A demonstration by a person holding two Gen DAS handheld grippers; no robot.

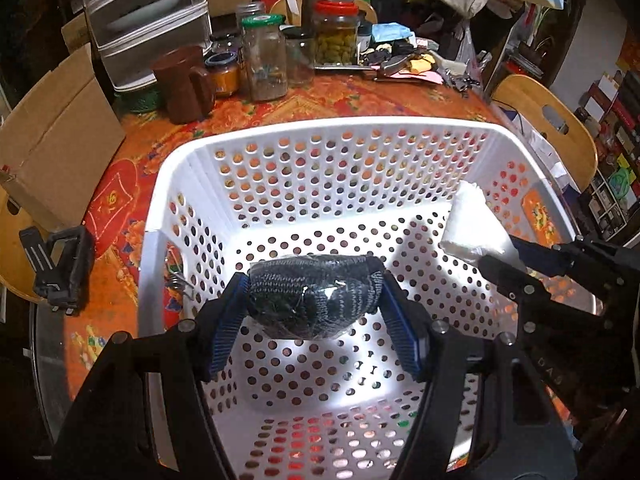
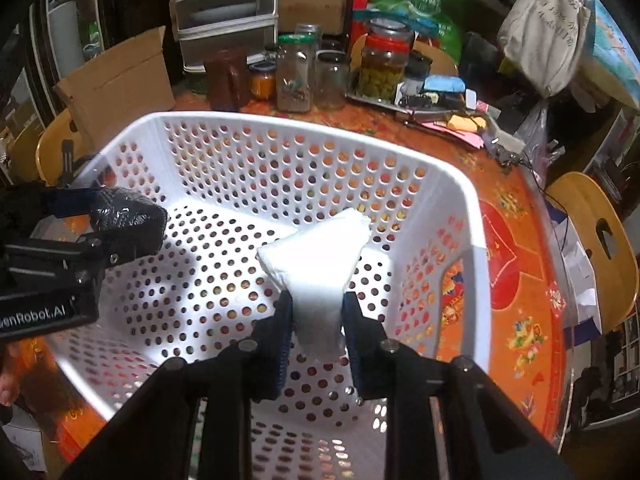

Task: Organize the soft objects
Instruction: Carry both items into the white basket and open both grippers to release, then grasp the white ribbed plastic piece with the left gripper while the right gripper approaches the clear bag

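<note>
A white perforated plastic basket [image 1: 184, 216] [image 2: 476, 264] stands on the orange patterned table. My left gripper [image 1: 314, 280] is shut on a dark knitted bundle wrapped in clear plastic [image 1: 316, 296], held above the basket's floor; the same bundle [image 2: 128, 224] shows at the left of the right wrist view. My right gripper [image 2: 316, 300] is shut on a folded white cloth [image 2: 316, 268] over the basket's right half. In the left wrist view that white cloth [image 1: 472, 220] sticks up at the right from the right gripper's dark fingers [image 1: 504, 276].
Behind the basket stand several glass jars [image 1: 264, 60] [image 2: 294, 74], a brown mug [image 1: 184, 84] and a plastic drawer unit [image 1: 144, 20]. A cardboard box [image 1: 56, 152] sits at the left. A wooden chair [image 2: 596, 244] stands at the table's right edge.
</note>
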